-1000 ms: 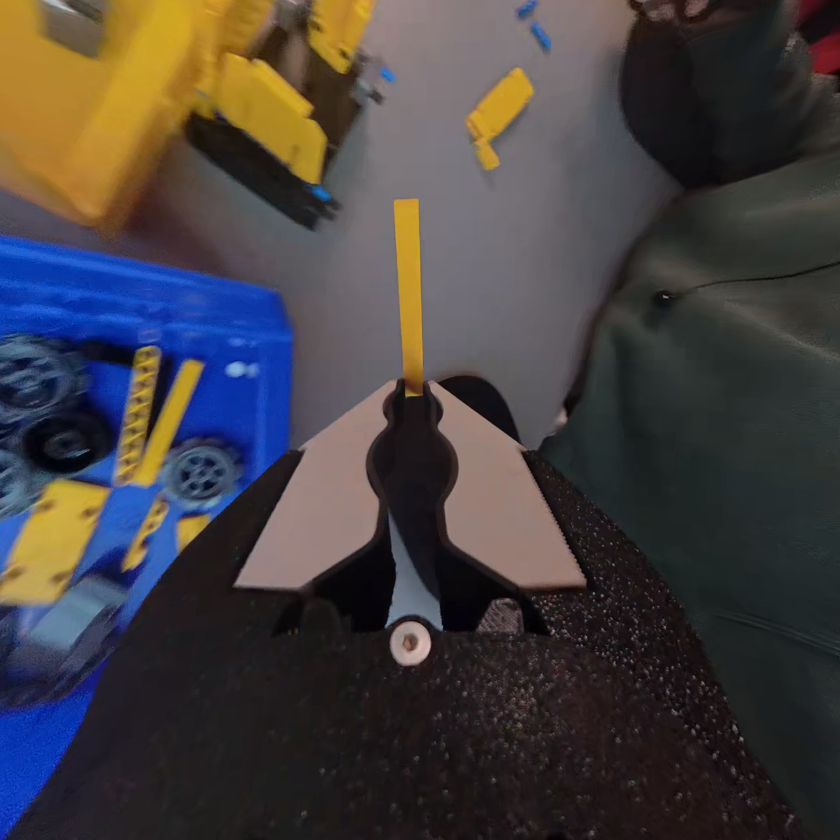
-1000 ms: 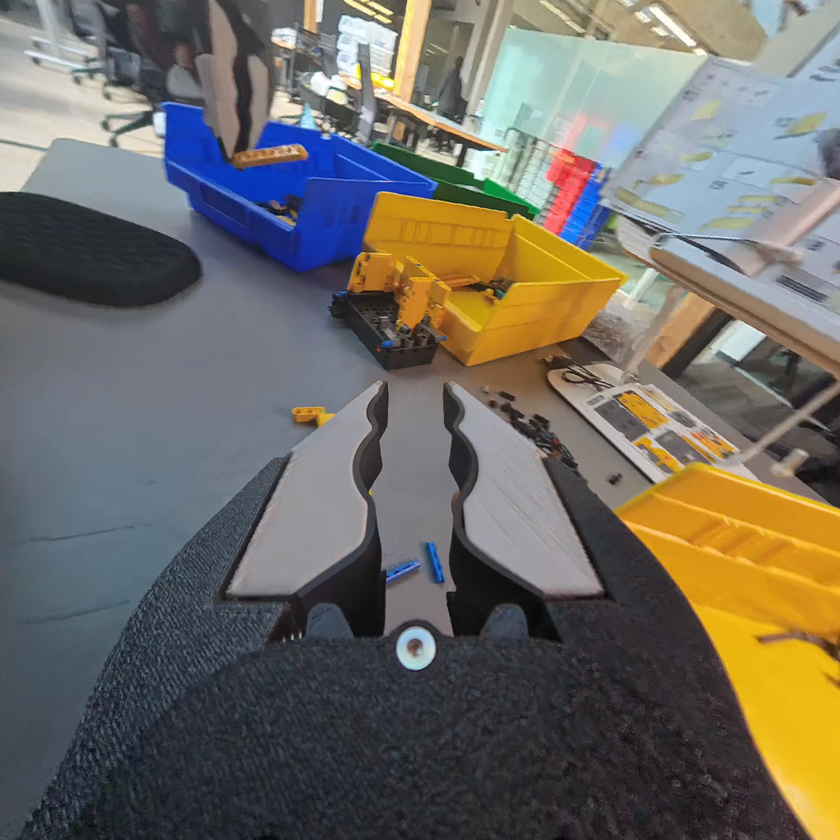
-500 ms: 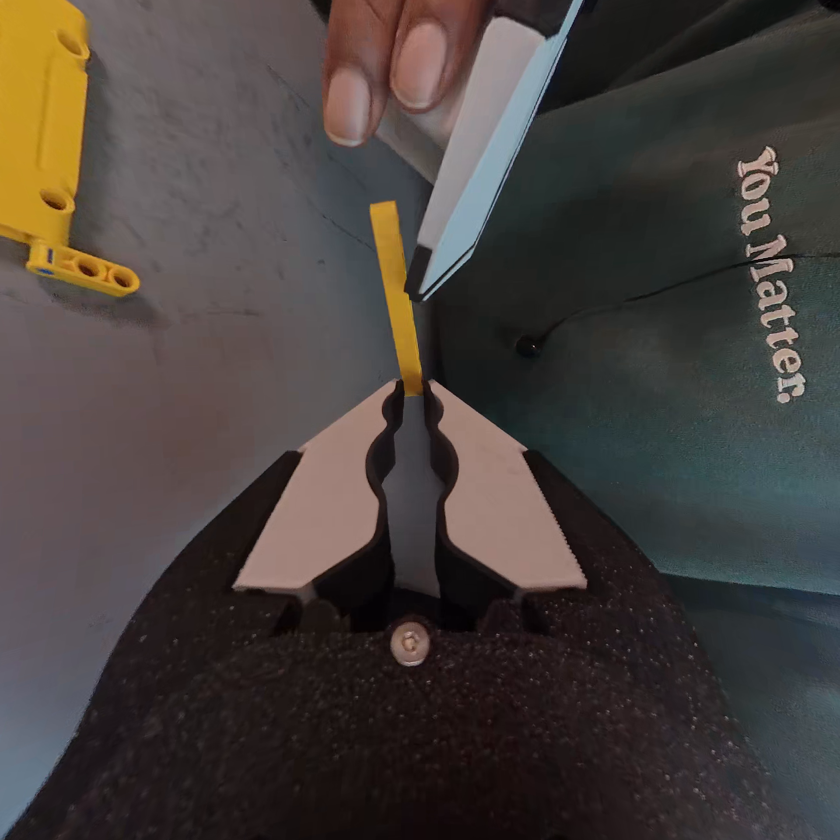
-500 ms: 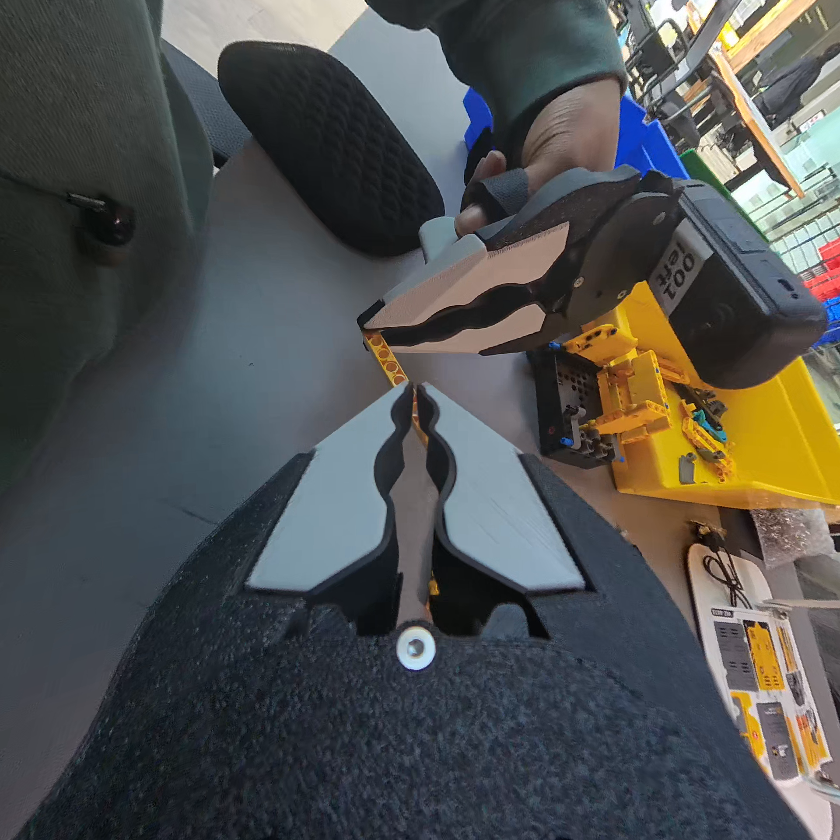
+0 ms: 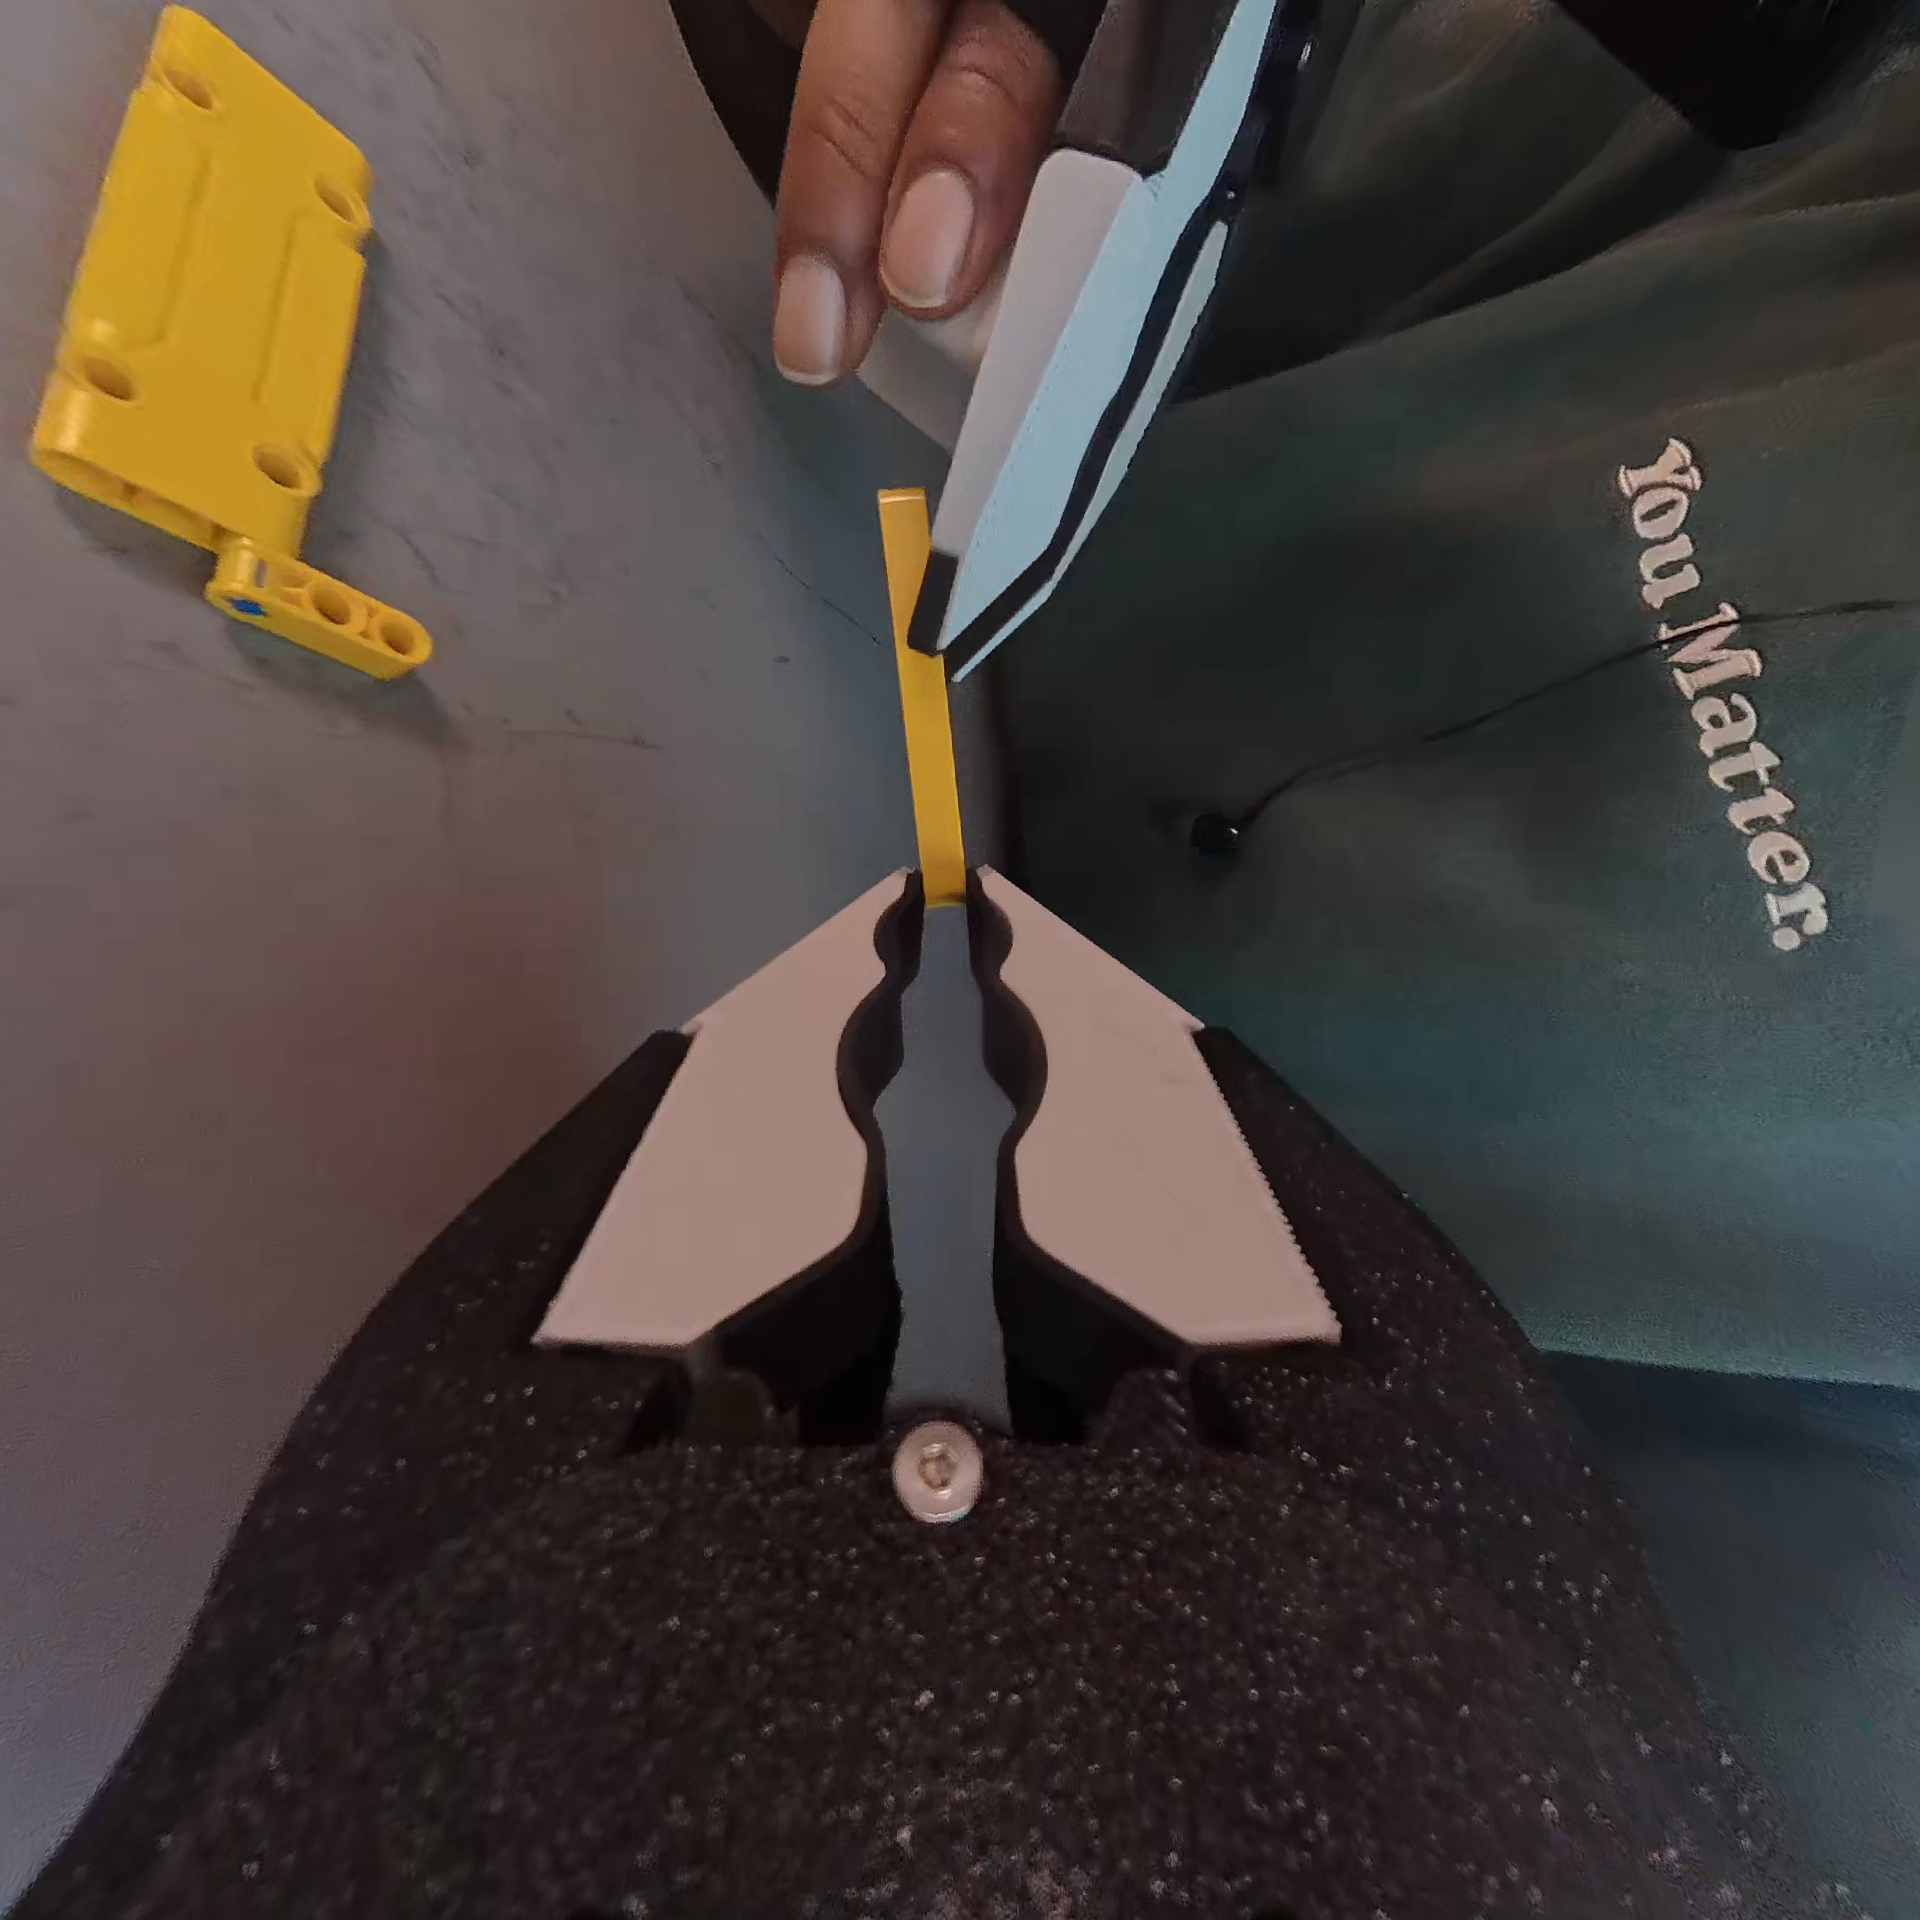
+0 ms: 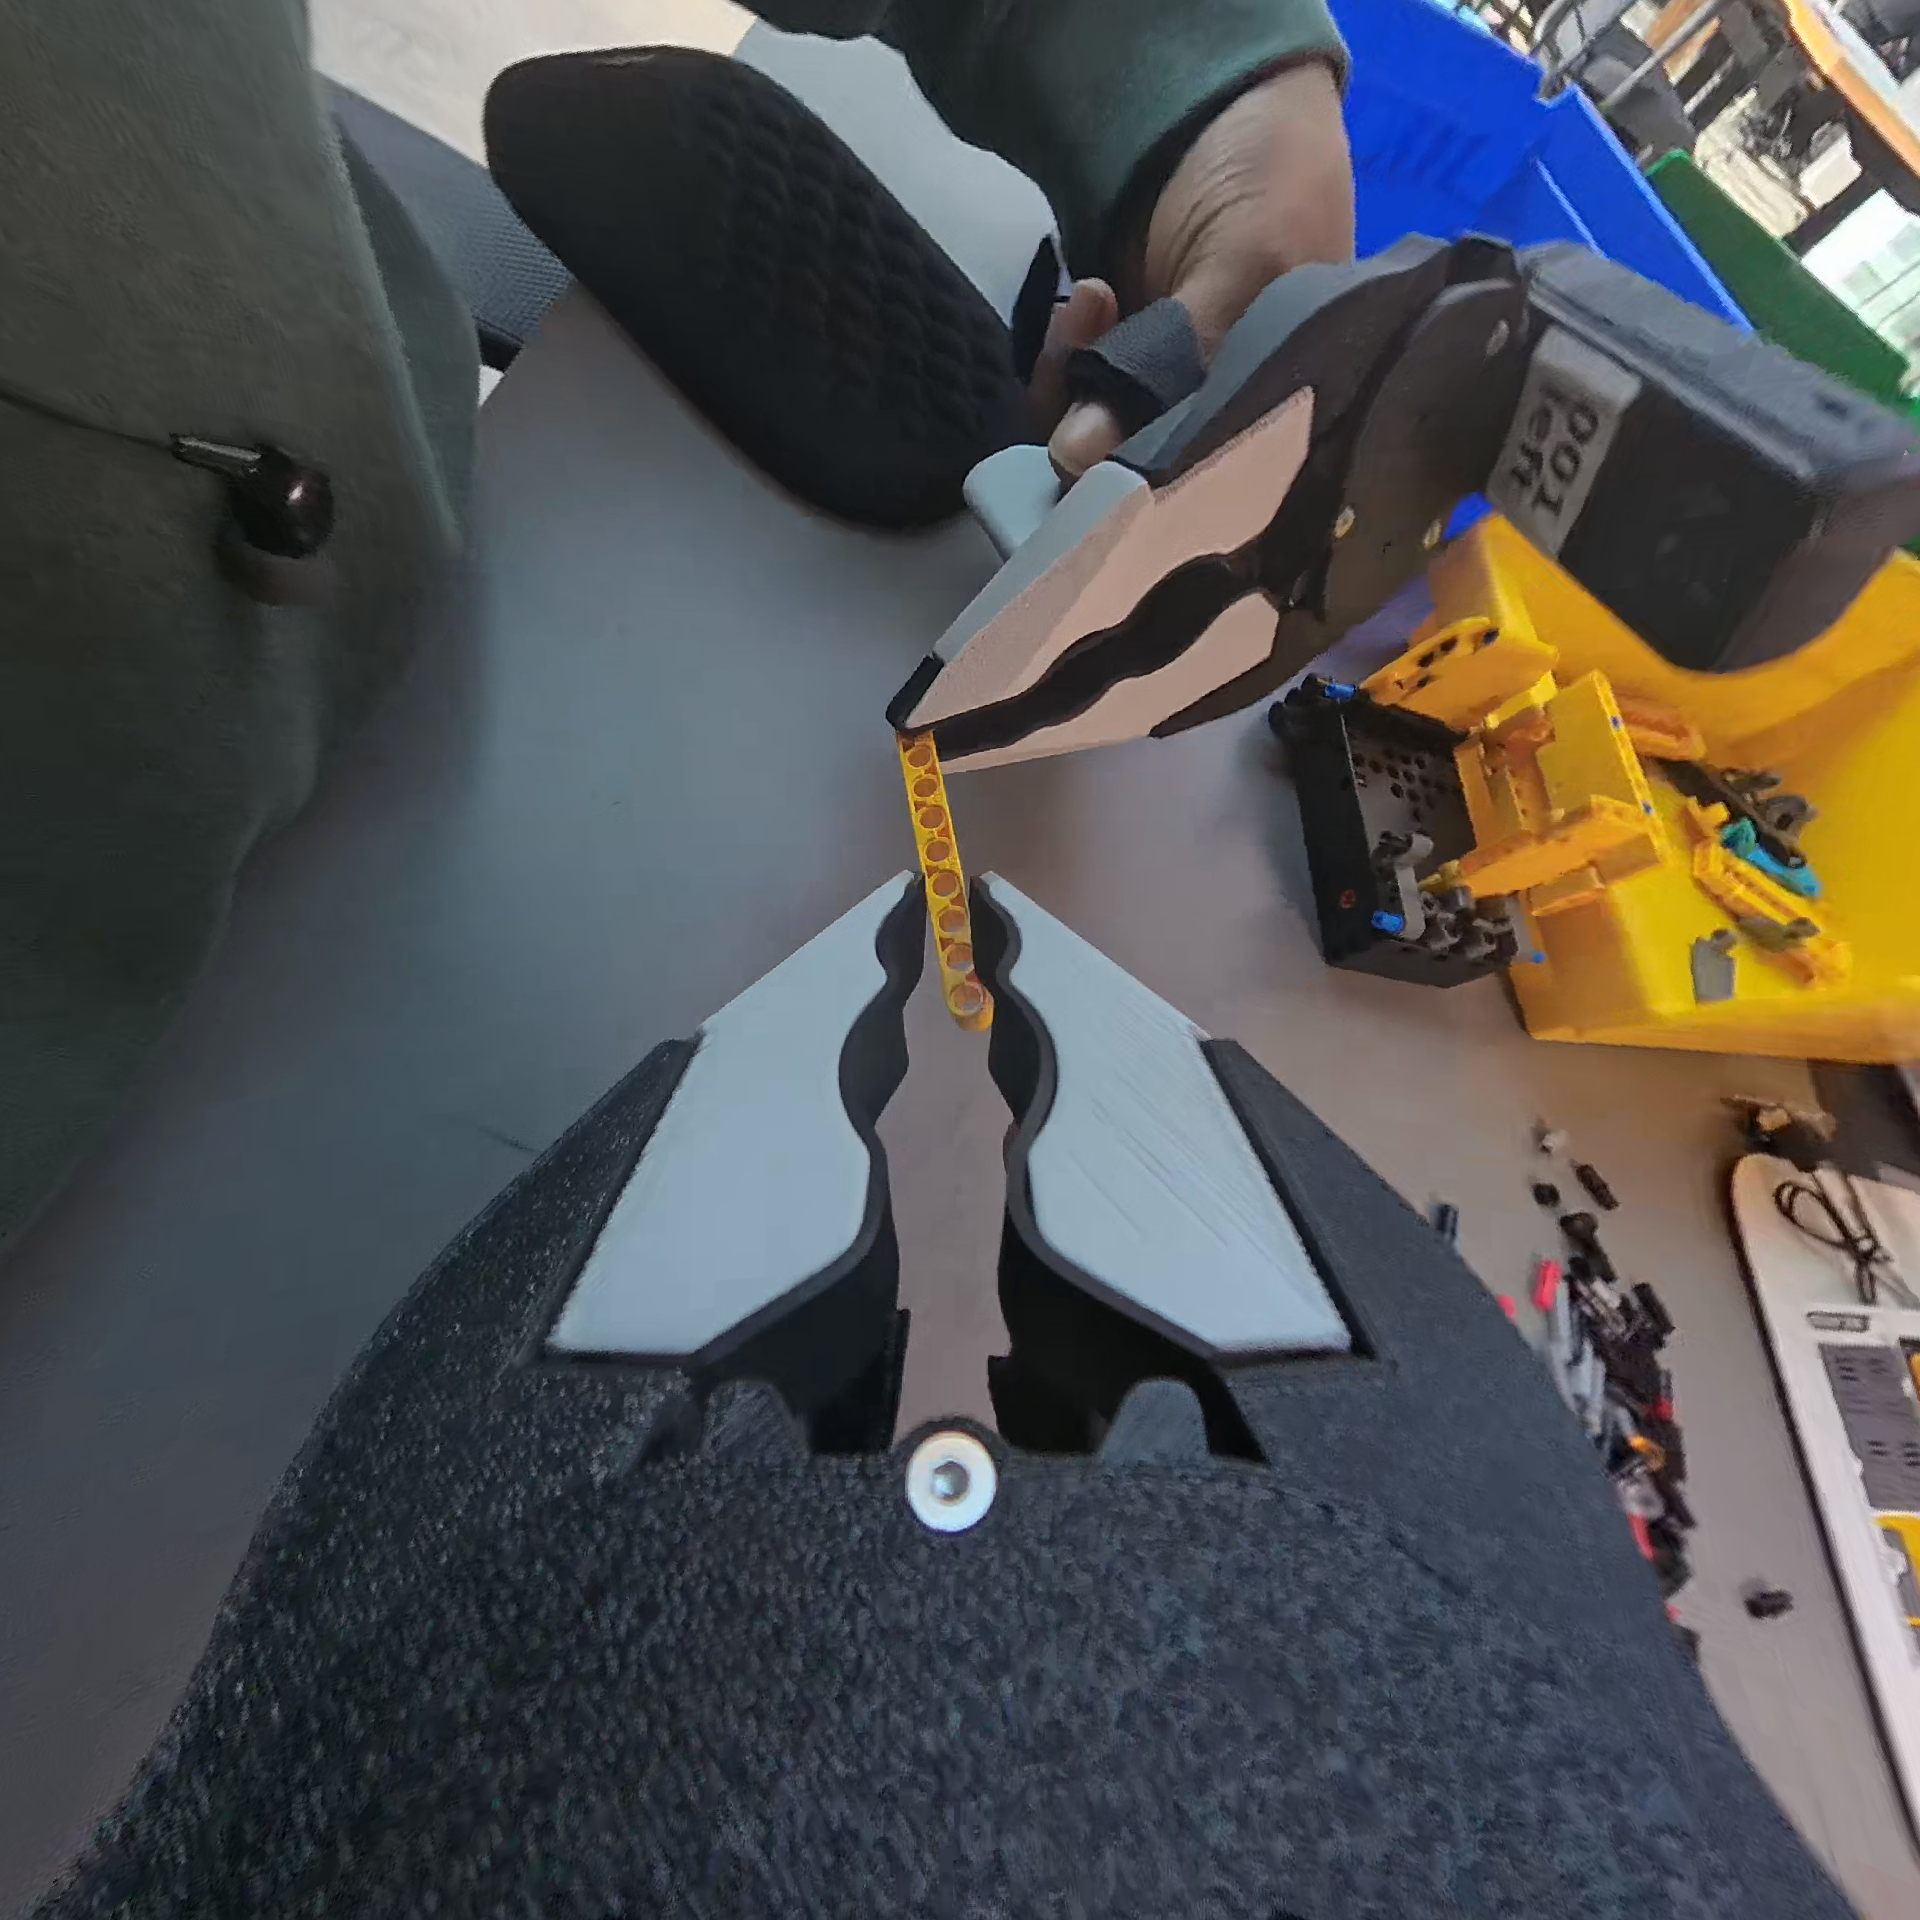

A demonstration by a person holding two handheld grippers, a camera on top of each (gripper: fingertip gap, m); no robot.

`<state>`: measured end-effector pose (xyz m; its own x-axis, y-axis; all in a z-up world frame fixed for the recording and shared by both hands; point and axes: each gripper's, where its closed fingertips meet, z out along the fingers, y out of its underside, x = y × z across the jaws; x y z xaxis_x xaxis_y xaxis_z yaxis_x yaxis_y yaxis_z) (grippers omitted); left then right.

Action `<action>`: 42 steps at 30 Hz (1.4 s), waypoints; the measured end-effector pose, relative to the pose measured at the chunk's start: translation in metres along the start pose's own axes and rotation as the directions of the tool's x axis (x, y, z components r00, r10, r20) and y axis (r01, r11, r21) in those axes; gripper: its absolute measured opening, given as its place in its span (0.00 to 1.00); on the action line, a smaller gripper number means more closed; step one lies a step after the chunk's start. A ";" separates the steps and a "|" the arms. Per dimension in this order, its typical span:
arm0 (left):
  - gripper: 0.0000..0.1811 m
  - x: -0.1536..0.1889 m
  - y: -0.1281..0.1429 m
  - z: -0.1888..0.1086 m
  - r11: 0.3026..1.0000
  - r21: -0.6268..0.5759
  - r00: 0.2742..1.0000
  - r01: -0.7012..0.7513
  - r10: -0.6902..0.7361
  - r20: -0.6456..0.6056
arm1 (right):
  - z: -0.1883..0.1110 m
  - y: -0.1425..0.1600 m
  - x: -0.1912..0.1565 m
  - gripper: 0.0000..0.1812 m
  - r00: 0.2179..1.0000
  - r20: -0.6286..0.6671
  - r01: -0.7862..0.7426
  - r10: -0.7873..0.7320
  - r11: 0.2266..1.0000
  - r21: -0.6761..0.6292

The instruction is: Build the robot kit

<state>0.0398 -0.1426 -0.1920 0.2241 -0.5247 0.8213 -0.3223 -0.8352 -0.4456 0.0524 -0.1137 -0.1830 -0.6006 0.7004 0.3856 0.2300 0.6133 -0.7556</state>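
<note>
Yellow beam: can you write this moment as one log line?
left gripper: shut on beam | right gripper: around beam's free end, not clamped | beam above table

Grey tabletop (image 6: 623, 727), black mesh chair back (image 6: 769, 281), daylit windows (image 6: 1870, 249)

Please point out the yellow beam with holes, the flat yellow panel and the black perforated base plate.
yellow beam (image 6: 940, 862): right wrist view, its holed middle.
flat yellow panel (image 5: 208, 281): left wrist view, its centre.
black base plate (image 6: 1387, 831): right wrist view, its perforated face.

Opposed close wrist views; shared beam (image 5: 928, 748)
</note>
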 end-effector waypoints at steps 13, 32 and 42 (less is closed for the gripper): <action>0.04 -0.024 -0.056 -0.011 0.782 0.044 0.631 -0.622 0.467 0.619 | -0.024 0.018 0.032 0.04 0.897 -0.013 -0.436 0.443 0.887 0.151; 0.03 -0.049 -0.044 -0.009 0.767 -0.065 0.524 -0.639 0.495 0.693 | -0.022 0.055 0.025 0.00 0.930 -0.090 -0.358 0.355 0.933 -0.023; 0.03 -0.046 -0.045 -0.010 0.761 -0.050 0.527 -0.647 0.493 0.692 | -0.020 0.047 0.027 0.00 0.925 -0.084 -0.370 0.370 0.929 0.022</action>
<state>0.0349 -0.0787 -0.2064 0.5958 -0.8024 -0.0339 -0.4358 -0.2876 -0.8528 0.0626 -0.0588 -0.1975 -0.4058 0.9058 0.1217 0.4191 0.3028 -0.8560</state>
